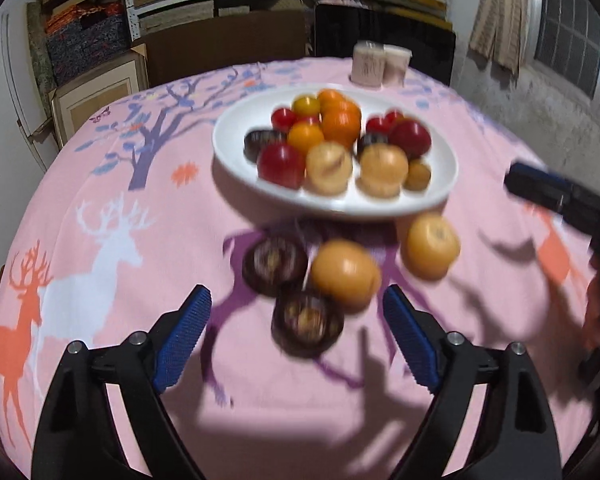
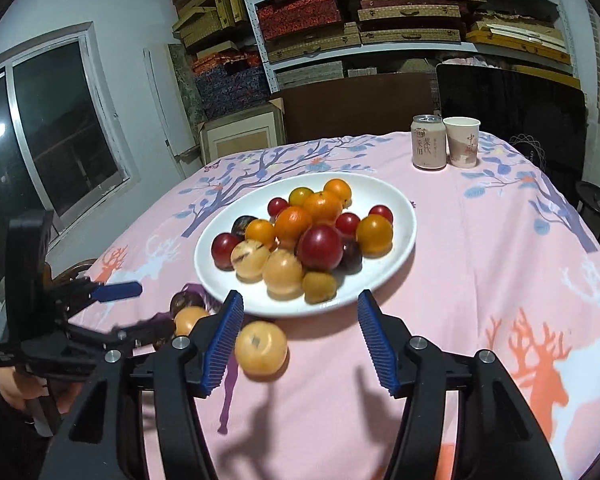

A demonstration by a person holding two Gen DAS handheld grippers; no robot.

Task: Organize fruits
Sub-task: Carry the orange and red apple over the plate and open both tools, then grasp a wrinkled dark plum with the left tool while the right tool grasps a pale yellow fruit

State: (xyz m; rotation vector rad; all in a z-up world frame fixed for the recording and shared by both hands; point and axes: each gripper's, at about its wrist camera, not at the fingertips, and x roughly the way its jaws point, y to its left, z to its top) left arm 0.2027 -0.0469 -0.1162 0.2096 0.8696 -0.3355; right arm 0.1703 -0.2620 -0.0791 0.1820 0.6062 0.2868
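The can (image 2: 428,142) beside the paper cup (image 2: 463,142) bears Chinese characters.

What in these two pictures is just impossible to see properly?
- Left wrist view: motion blur smears the loose fruits, such as the near dark fruit, and the can.
- Right wrist view: the left gripper hides most of the dark fruits beside the plate.
- Right gripper: cut off by the left view's edge.

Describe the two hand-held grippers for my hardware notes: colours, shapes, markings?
Both look identical. The left hand-held gripper has matte black, angular arms with cutouts, silver bolts at the joints, and two fingers faced with ribbed blue pads. The right hand-held gripper has the same build. No cables or markings show. A bare hand holds the left one; no sleeve is clear.
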